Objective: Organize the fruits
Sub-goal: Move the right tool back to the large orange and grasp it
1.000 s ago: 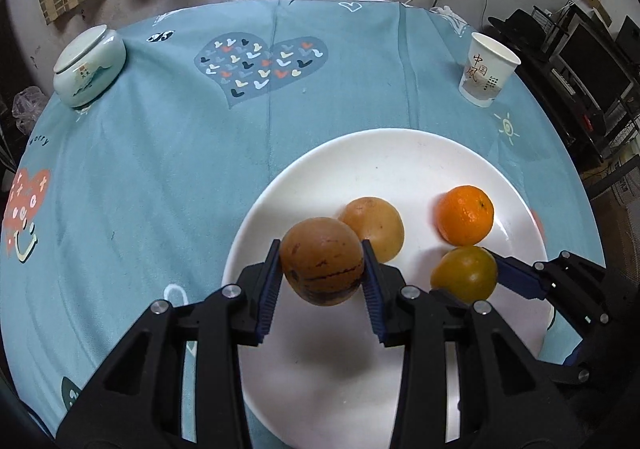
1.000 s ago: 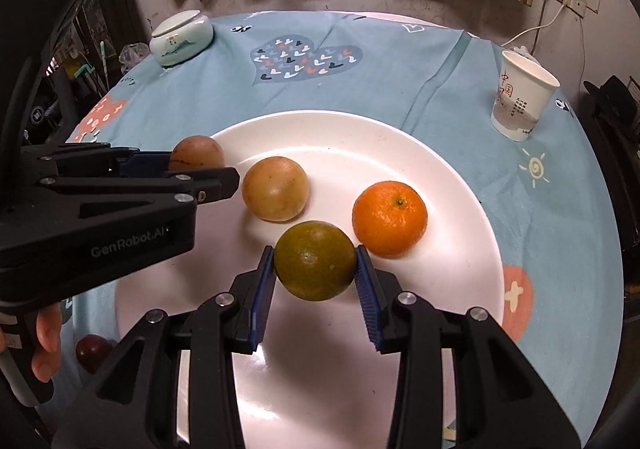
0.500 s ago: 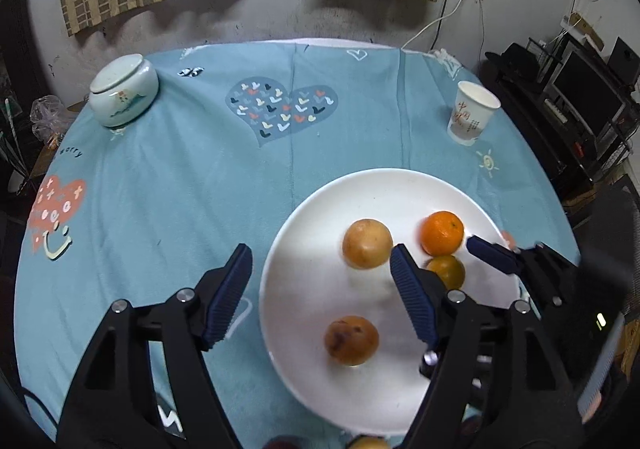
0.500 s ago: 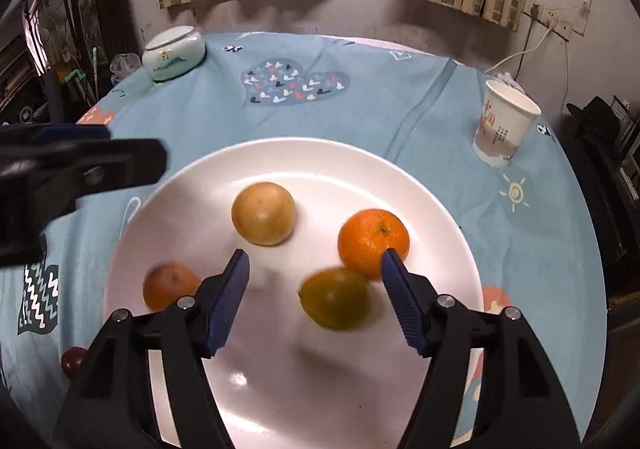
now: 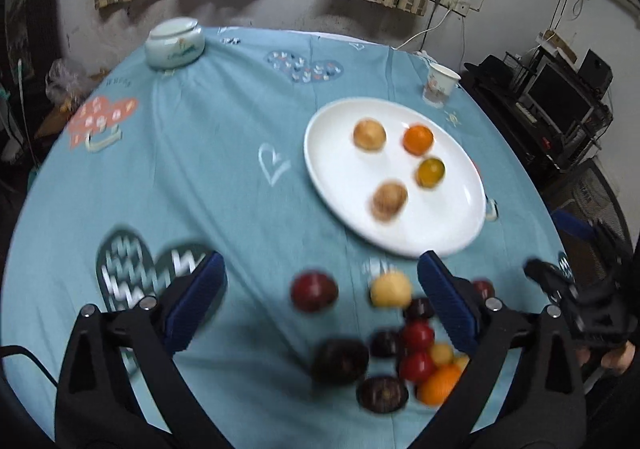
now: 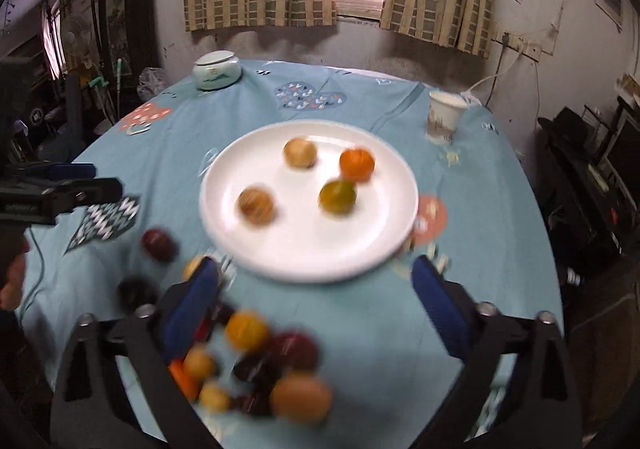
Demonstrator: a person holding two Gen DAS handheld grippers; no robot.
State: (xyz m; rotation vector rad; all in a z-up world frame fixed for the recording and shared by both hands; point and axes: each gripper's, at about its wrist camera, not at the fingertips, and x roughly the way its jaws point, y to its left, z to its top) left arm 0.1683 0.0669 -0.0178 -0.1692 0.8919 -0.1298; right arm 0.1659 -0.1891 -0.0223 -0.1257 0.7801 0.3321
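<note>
A white plate [image 5: 440, 227] holds a tan fruit [image 5: 369, 134], an orange [image 5: 418, 139], a green-yellow citrus [image 5: 430, 172] and a brown fruit [image 5: 389, 201]. My left gripper [image 5: 320, 269] hovers over the near side of the table. Its jaws are opening wide and grip nothing. Below it, a pile of loose fruits [image 5: 416, 337] lies on the cloth, dark red, yellow and orange. My right gripper [image 6: 314, 265] hangs short of the plate [image 6: 304, 249]. Its jaws are also opening, with nothing between them, and the fruit pile [image 6: 256, 353] lies at its lower left. Both views are blurred.
A lidded ceramic jar [image 5: 174, 43] stands at the far left of the blue tablecloth [image 5: 200, 153]. A paper cup [image 5: 440, 89] sits beyond the plate. Dark shelves with electronics [image 5: 560, 109] stand to the right of the table. A person's hand [image 5: 616, 359] shows at the right edge.
Both grippers let go of their fruits, the brown one and the green-yellow one, which now lie on the plate. Both opened wide and pulled back and up, and the loose pile came into view.
</note>
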